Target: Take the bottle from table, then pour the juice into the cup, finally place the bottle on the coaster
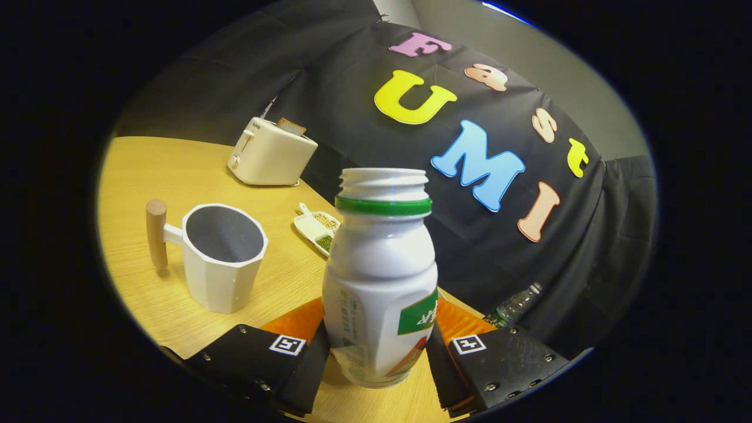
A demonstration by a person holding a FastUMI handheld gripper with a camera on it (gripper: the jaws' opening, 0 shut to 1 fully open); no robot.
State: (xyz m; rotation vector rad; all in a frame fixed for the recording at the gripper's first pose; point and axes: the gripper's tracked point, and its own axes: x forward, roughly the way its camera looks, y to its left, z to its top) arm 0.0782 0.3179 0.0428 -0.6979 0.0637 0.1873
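A white plastic bottle [379,282] with a green neck ring and no cap stands upright between my fingers. My gripper [379,352] is shut on the bottle, one finger pressing each side of its lower body. An orange coaster [296,322] lies on the wooden table [153,176] just behind the bottle and shows on both sides of it. I cannot tell whether the bottle's base rests on the table or hangs just above it. A white faceted cup [223,258] with a wooden peg handle stands empty beyond my left finger.
A cream toaster [270,155] with a slice of toast in it sits at the back of the table. A small white dish [320,228] of green beans lies between the cup and the bottle's neck. A clear water bottle [516,305] stands past the table's right edge.
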